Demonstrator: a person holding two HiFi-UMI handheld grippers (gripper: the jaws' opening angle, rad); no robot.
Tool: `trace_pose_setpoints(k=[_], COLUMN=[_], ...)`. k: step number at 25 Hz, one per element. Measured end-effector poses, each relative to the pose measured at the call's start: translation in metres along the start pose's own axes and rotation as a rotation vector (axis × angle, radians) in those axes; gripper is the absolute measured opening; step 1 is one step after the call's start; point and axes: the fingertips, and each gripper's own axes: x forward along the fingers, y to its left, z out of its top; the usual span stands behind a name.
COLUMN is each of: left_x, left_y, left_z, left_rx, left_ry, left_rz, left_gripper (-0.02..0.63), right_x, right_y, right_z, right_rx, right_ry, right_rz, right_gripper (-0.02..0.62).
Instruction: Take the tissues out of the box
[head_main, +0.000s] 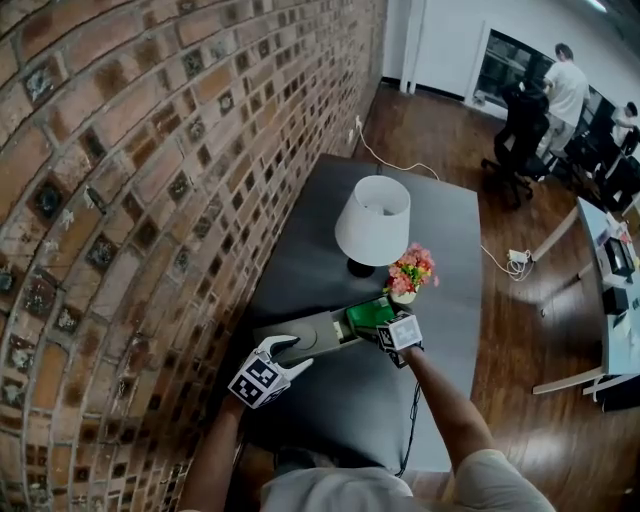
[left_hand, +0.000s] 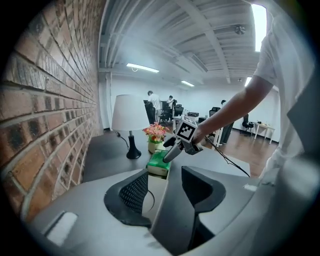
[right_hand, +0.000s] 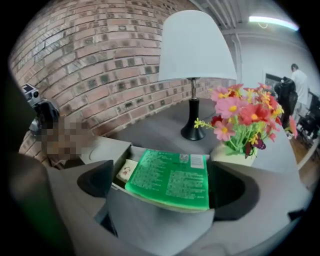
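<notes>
**Closing on the green pack with your right hand**

Looking along your right gripper (right_hand: 161, 186), you see the green tissue pack (right_hand: 170, 175) directly between its fingers. They stand wide, one at each side of the pack, and neither seems to press on it yet. The pack lies with its printed face up in the open end of the grey box (head_main: 300, 338), with a small white packet (right_hand: 127, 170) beside it on the left. The long axis of the box runs across the bench (head_main: 340, 410) from one hand to the other. Your left gripper (left_hand: 165, 192) is at the other end, its fingers only partly apart with the pale end of the box between them. So your right hand is the nearer one: I think it needs only to close and lift.
</notes>
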Motion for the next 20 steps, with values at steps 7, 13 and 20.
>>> trace_pose_setpoints(k=[7, 13, 20], left_x=[-0.004, -0.006, -0.01], left_y=[-0.005, -0.008, -0.011], left_z=[-0.01, -0.031, -0.044], left_rx=[-0.027, -0.048, -0.073], left_ry=[0.029, 0.065, 0.074], left_rz=[-0.003, -0.003, -0.001], left_gripper=[0.218, 0.219, 0.218], right_x=[0.02, 0.044, 0.046], right_y=[-0.014, -0.022, -0.025], right_z=[-0.01, -0.024, -0.026], right_rx=[0.118, 0.246, 0.281], right_ry=[0.176, 0.291, 0.295], right_rz=[-0.07, -0.151, -0.113], right_gripper=[0.62, 0.618, 0.614])
